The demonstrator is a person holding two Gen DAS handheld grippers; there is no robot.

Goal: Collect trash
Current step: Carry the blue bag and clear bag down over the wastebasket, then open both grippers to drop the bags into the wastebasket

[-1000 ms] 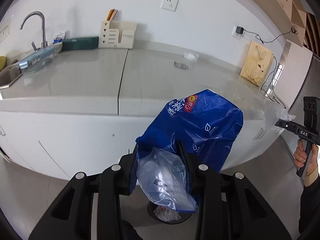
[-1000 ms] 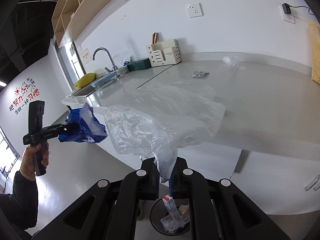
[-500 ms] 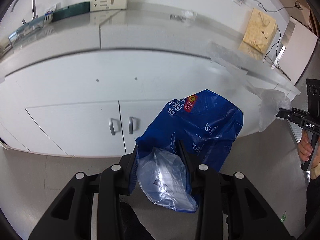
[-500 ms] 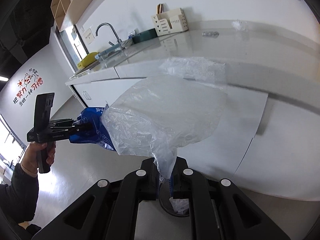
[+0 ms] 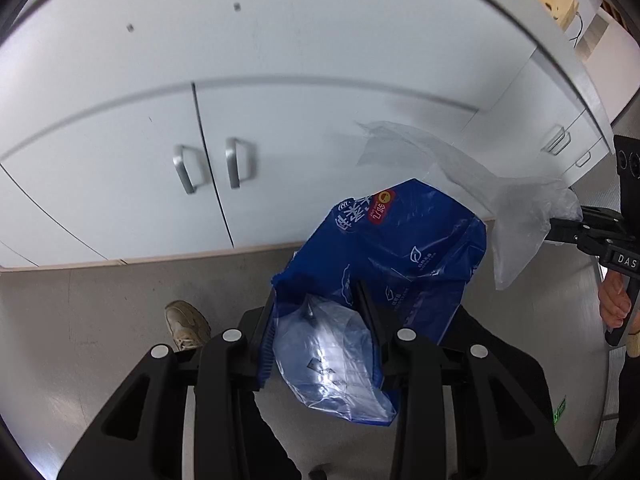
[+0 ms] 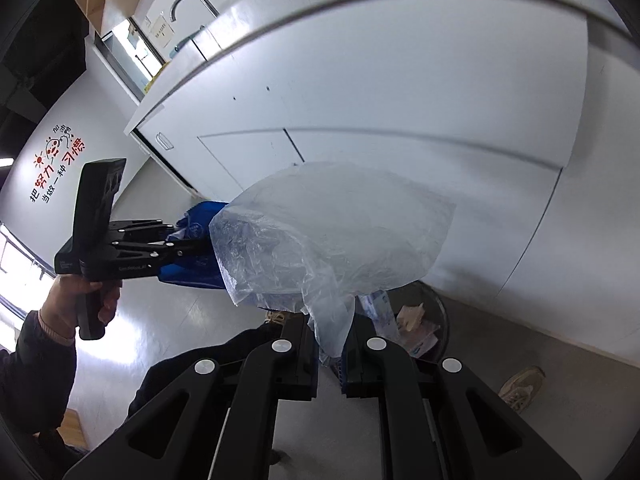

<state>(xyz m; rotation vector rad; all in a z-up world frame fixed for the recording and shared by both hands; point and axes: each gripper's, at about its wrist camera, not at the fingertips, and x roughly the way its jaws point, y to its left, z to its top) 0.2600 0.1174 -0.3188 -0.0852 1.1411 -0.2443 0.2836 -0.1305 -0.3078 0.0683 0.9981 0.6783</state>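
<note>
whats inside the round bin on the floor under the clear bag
In the bin, paper scraps and a printed wrapper show. The clear bag and right gripper cover the rest.

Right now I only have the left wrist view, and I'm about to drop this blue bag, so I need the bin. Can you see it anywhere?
Observer: Yes. In the right wrist view a dark round bin stands on the floor at the foot of the white cabinet, partly hidden behind the clear bag.
Operator: Is it empty?
Observer: No, it already holds crumpled paper and wrappers.
Operator: Which way from my blue bag?
Observer: In that view the blue bag is left of the clear bag, and the bin is lower and to the right, so the clear bag hangs between them.
</note>
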